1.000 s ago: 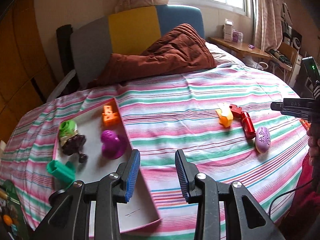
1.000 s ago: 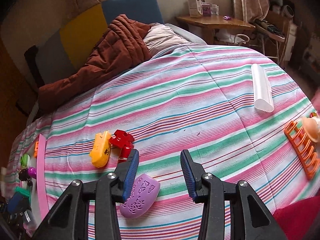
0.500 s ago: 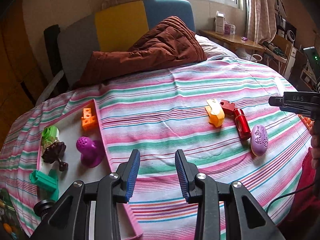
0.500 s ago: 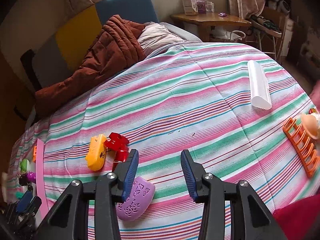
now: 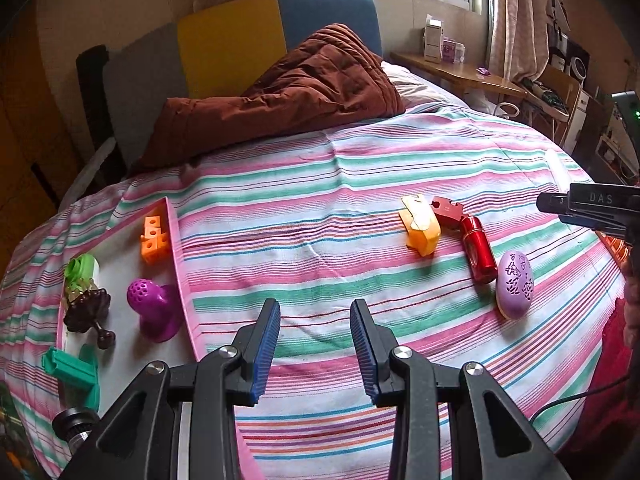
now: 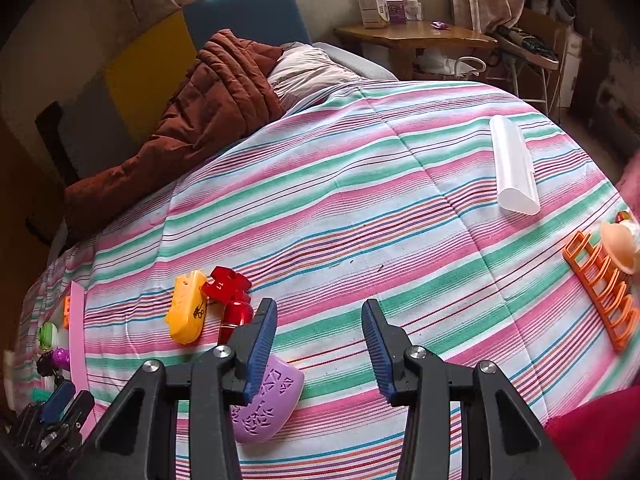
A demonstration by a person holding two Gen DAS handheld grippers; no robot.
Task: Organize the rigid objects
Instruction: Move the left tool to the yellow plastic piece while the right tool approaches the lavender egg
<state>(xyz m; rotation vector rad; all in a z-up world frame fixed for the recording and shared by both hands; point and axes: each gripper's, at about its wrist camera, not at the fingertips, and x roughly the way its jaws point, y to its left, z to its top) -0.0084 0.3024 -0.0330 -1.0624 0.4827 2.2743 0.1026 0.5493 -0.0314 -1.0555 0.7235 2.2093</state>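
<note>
Lying on the striped bedspread (image 5: pixel 320 208): yellow toy (image 5: pixel 420 228), red piece (image 5: pixel 476 252), purple oval case (image 5: pixel 515 284), close together. Pink-rimmed tray (image 5: pixel 178 248) holds orange block (image 5: pixel 154 234) and purple mushroom shape (image 5: pixel 154 306). Left hand-held gripper (image 5: pixel 314 350) and right hand-held gripper (image 6: pixel 320 352) both spread, empty, above the bedspread.

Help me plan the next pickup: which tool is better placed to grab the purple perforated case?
Right. The right tool hangs open directly beside the purple perforated case, nearly over it. The left tool, also open, sits near the pink tray, far across the striped bedspread.
</note>
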